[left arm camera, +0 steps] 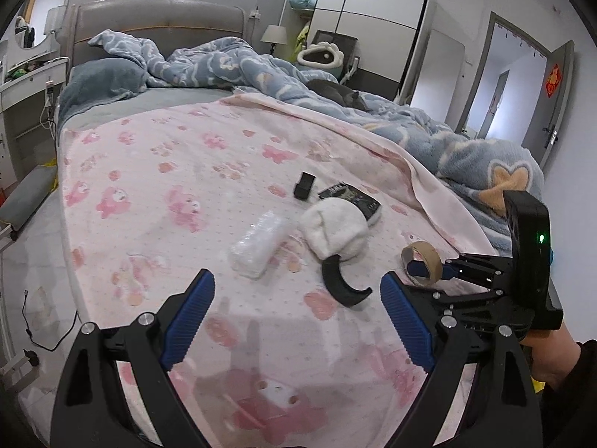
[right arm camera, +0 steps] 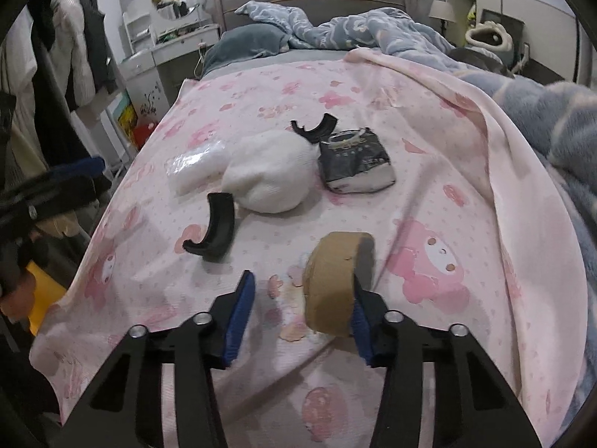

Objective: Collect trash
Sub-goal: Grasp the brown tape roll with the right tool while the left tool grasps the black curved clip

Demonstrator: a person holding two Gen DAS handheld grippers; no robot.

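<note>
Trash lies on the pink bedsheet (left arm camera: 156,171): a clear plastic wrapper (left arm camera: 257,246) (right arm camera: 194,168), a white sock ball (left arm camera: 335,229) (right arm camera: 270,171), a black-and-white packet (left arm camera: 352,196) (right arm camera: 354,160), two curved black plastic pieces (left arm camera: 341,280) (right arm camera: 214,229) (right arm camera: 315,128), and a brown cardboard tape core (left arm camera: 421,261) (right arm camera: 335,283). My left gripper (left arm camera: 296,291) is open and empty, just short of the near black piece. My right gripper (right arm camera: 302,295) is open around the tape core, whose right side rests against the right finger; one finger (left arm camera: 418,268) reaches through the ring in the left wrist view.
A rumpled blue duvet (left arm camera: 466,149) covers the bed's right side, with a grey cat (left arm camera: 339,93) on it. A dresser (right arm camera: 164,59) and hanging clothes (right arm camera: 67,56) stand left of the bed. A wardrobe (left arm camera: 365,26) and open door (left arm camera: 522,86) are at the right.
</note>
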